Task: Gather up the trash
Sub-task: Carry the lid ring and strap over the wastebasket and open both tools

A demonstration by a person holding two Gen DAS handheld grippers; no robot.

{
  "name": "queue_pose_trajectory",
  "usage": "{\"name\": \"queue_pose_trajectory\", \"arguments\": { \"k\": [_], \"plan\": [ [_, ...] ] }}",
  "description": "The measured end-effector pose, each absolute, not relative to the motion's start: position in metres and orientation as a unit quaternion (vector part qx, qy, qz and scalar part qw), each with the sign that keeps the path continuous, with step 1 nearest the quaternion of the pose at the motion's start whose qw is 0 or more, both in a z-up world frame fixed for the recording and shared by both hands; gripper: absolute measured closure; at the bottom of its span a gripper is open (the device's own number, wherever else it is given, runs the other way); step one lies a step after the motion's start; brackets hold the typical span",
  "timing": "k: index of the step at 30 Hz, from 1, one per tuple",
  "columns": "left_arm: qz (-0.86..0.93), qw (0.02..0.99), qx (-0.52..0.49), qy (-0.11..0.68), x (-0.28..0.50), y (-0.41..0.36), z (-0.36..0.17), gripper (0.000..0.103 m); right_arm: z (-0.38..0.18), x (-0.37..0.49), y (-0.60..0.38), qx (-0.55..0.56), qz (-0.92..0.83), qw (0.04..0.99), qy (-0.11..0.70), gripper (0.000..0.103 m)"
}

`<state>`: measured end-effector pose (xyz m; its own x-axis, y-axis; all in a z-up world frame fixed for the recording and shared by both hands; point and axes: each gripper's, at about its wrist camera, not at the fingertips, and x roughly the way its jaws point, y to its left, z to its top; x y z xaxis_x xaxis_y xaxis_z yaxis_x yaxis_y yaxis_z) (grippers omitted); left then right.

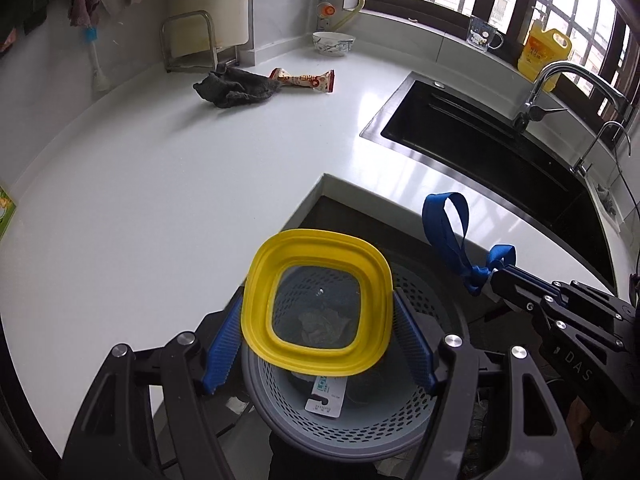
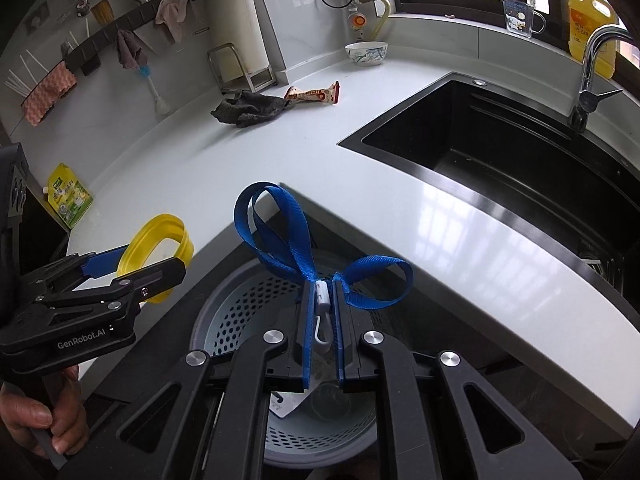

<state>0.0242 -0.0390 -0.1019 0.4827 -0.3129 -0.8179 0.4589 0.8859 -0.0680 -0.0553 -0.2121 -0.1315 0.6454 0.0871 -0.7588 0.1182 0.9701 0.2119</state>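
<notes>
My left gripper [image 1: 318, 300] is shut on a yellow-rimmed clear lid [image 1: 316, 300], held above a grey perforated trash basket [image 1: 344, 424] that stands below the counter corner. The basket holds a white card and crumpled scraps. My right gripper [image 2: 322, 292] is shut on a blue ribbon with a white hook [image 2: 304, 248], also over the basket [image 2: 236, 308]. The lid [image 2: 156, 248] and left gripper [image 2: 132, 272] show at the left of the right wrist view; the ribbon [image 1: 452, 232] and right gripper [image 1: 496, 280] show at the right of the left wrist view.
On the white counter [image 1: 160, 184] lie a dark grey rag [image 1: 236, 90] and a snack wrapper [image 1: 306, 80]. A green-yellow pouch [image 2: 68, 196] lies at the left. A bowl [image 1: 333, 43], a black sink [image 1: 500, 148] and taps stand at the back right.
</notes>
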Motion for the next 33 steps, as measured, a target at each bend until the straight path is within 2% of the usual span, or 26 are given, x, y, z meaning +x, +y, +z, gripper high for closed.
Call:
{"name": "queue_pose_trajectory", "arguments": {
  "k": [8, 29, 33],
  "plan": [
    [-0.219, 0.839, 0.093, 0.490, 0.006, -0.044, -0.134, 0.035, -0.162, -0.060, -0.205, 0.135, 0.009, 0.877, 0.461, 0.094],
    [-0.195, 0.817, 0.106, 0.533, 0.017, -0.052, -0.200, 0.032, -0.239, -0.029, -0.212, 0.172, 0.020, 0.839, 0.516, 0.094],
    [-0.185, 0.818, 0.102, 0.535, 0.017, -0.050, -0.203, 0.032, -0.240, -0.028, -0.212, 0.172, 0.022, 0.839, 0.516, 0.089]
  ]
}}
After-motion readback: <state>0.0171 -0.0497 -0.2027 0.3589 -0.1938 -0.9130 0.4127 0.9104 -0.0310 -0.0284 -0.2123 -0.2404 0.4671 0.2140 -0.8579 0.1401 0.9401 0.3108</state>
